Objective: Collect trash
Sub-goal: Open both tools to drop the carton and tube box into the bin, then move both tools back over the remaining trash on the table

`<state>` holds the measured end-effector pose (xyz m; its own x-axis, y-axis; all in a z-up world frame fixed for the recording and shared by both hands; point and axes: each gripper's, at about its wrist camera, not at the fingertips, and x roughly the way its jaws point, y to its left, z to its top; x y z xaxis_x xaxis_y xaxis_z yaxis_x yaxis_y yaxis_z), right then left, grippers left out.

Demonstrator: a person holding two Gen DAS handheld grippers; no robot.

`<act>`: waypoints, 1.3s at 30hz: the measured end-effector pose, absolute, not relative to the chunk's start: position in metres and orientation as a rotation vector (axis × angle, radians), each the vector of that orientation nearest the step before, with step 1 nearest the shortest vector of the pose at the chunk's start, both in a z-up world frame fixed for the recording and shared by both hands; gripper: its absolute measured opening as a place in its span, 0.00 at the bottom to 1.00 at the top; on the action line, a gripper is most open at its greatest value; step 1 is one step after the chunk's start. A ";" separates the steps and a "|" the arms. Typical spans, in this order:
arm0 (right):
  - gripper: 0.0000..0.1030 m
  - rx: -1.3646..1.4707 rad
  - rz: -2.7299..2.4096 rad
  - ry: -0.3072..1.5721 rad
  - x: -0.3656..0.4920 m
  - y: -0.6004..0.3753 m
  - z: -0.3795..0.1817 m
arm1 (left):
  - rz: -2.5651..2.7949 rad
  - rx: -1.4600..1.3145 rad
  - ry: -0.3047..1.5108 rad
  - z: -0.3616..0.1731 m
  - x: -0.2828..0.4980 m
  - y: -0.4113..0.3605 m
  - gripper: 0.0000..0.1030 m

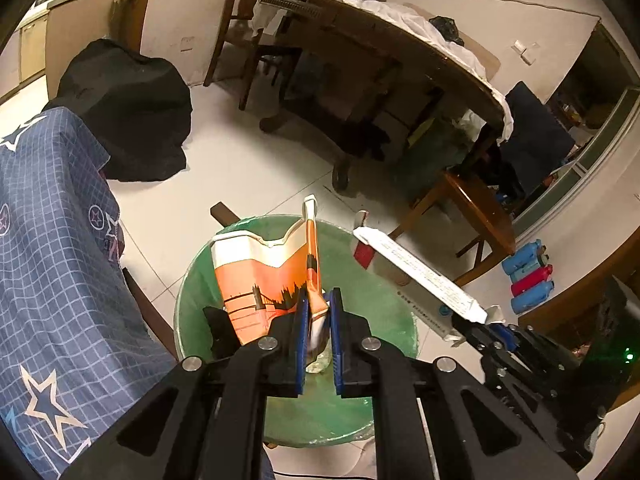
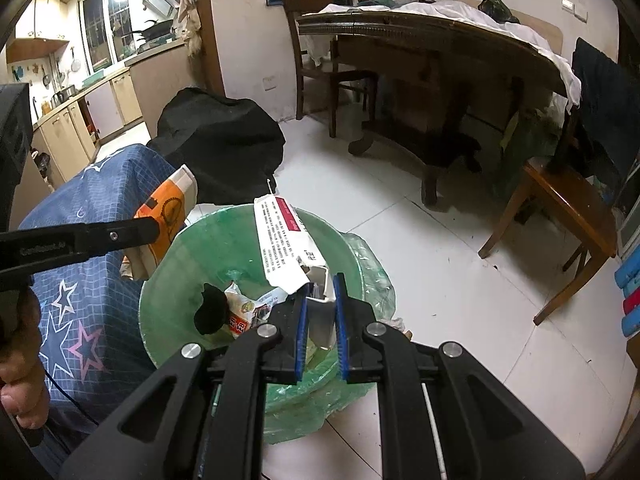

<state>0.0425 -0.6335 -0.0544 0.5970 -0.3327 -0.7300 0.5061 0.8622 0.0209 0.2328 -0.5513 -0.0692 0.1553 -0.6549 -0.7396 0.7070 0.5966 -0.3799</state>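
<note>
A round bin lined with a green bag [image 1: 372,280] stands on the floor below both grippers; it also shows in the right wrist view [image 2: 188,252]. My left gripper [image 1: 319,320] is shut on a flattened orange and white carton [image 1: 256,276], held over the bin. The carton also shows in the right wrist view [image 2: 168,216]. My right gripper [image 2: 321,304] is shut on a long white box with red label [image 2: 280,236], held over the bin; it also shows in the left wrist view [image 1: 420,276]. Wrappers [image 2: 244,312] lie inside the bin.
A blue star-patterned cloth [image 1: 52,264] covers something left of the bin. A black covered object [image 1: 128,108] sits behind it. A large wooden table [image 2: 440,48] and a wooden stool [image 2: 560,216] stand on the white tiled floor. Blue and red bottles [image 1: 528,280] lie at right.
</note>
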 end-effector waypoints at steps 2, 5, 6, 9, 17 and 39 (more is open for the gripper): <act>0.10 0.237 -0.489 0.796 0.042 -0.633 -0.054 | -0.968 0.064 1.032 -0.074 0.236 -0.553 0.10; 0.10 0.240 -0.486 0.798 0.042 -0.634 -0.055 | -0.957 0.073 1.038 -0.080 0.238 -0.555 0.10; 0.10 0.240 -0.485 0.800 0.042 -0.634 -0.055 | -0.956 0.073 1.040 -0.082 0.238 -0.555 0.10; 0.10 0.242 -0.482 0.800 0.042 -0.637 -0.055 | -0.953 0.074 1.038 -0.084 0.240 -0.556 0.10; 0.13 0.244 -0.470 0.785 0.043 -0.638 -0.051 | -0.950 0.067 1.011 -0.076 0.239 -0.560 0.23; 0.24 0.297 -0.449 0.742 0.034 -0.638 -0.045 | -0.916 0.055 0.999 -0.071 0.240 -0.555 0.70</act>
<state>0.0338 -0.6380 -0.0449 0.6497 -0.2861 -0.7043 0.4917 0.8647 0.1023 0.2396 -0.5551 -0.0713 0.2140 -0.6359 -0.7415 0.6832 0.6400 -0.3517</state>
